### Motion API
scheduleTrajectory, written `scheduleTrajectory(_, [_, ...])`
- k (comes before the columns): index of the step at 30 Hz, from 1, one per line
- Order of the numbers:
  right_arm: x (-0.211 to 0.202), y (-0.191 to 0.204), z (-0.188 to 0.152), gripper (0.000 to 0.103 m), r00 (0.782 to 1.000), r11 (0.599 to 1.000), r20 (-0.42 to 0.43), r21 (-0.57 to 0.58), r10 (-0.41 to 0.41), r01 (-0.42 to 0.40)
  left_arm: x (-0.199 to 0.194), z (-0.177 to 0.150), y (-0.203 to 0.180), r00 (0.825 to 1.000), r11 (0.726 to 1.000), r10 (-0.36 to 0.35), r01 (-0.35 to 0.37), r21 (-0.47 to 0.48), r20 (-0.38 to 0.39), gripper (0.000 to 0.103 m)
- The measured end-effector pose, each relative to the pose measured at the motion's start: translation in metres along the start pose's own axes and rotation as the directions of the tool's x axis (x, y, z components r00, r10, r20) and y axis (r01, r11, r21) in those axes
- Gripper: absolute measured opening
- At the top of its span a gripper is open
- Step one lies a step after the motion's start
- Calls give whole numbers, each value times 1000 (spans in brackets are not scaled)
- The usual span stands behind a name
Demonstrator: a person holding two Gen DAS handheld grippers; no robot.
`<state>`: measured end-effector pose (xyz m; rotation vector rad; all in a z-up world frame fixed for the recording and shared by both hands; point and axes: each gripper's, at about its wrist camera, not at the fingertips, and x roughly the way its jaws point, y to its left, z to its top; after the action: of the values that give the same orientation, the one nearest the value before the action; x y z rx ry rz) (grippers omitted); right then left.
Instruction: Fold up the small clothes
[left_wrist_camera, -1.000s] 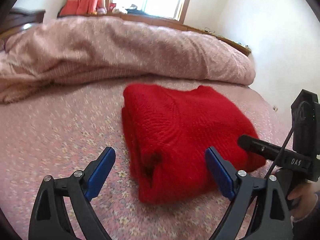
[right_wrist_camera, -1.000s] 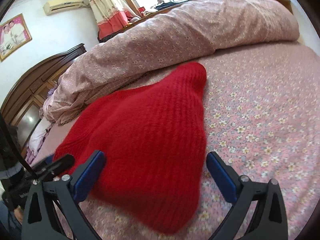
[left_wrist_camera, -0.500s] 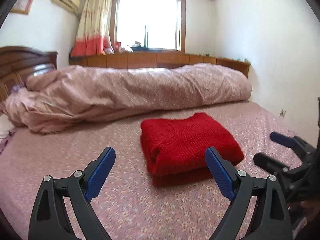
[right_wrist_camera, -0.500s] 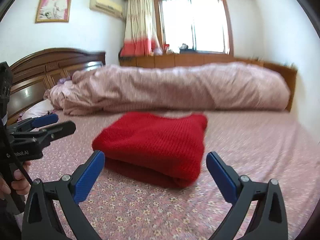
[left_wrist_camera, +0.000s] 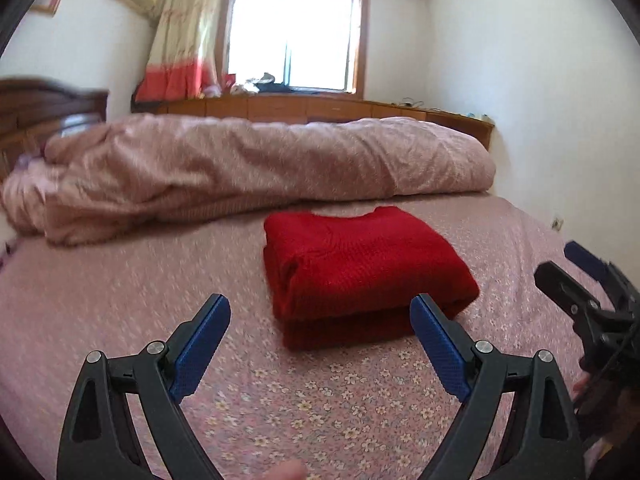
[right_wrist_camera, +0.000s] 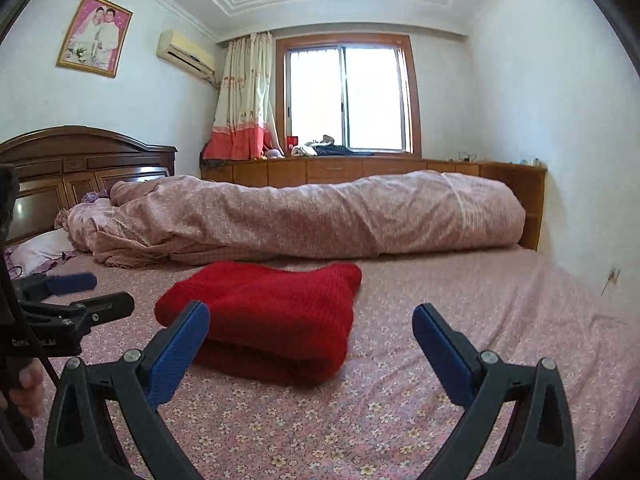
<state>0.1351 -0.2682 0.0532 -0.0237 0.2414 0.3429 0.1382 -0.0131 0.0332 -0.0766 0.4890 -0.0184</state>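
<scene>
A red sweater (left_wrist_camera: 366,270) lies folded into a thick, neat rectangle on the bed (left_wrist_camera: 120,300), resting on the pink flowered sheet near the middle of the mattress, just in front of a long rolled pink quilt (left_wrist_camera: 256,168) that stretches across the far side. The left gripper (left_wrist_camera: 320,338) hangs above the sheet on the near side of the sweater with its blue-padded fingers spread wide and nothing between them; the pads are clear of the knit. The right gripper (right_wrist_camera: 311,340) hovers likewise on the near side, its fingers also spread wide and empty, and from its camera the sweater (right_wrist_camera: 268,312) sits to the left of centre, partly behind the left pad. Each gripper shows at the edge of the other's view: the right one at the right edge of the left wrist view, the left one at the left edge of the right wrist view, both held off the bed and apart from the sweater. Behind the quilt runs a low wooden cabinet (right_wrist_camera: 360,170) under a bright window (right_wrist_camera: 348,98), with a cream and red curtain (right_wrist_camera: 240,104) beside it. A dark wooden headboard (right_wrist_camera: 72,176) stands at the left, with a framed portrait (right_wrist_camera: 95,35) and an air conditioner (right_wrist_camera: 185,55) on the wall above.
</scene>
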Motion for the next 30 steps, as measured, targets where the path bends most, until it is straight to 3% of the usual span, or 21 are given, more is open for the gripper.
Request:
scheduleTrajectory(9, [25, 23, -17, 103, 998, 992, -38, -118, 47, -51, 17, -15, -13, 1000, 997, -7, 7, 81, 4, 88])
scheduleTrajectory(17, [37, 14, -29, 103, 995, 996, -76, -57, 68, -73, 32, -37, -11, 1000, 997, 16, -15, 70, -6, 92])
scheduleTrajectory(30, [46, 19, -30, 103, 993, 995, -104, -73, 56, -64, 26, -39, -5, 1000, 999, 16, -17, 41, 17, 97])
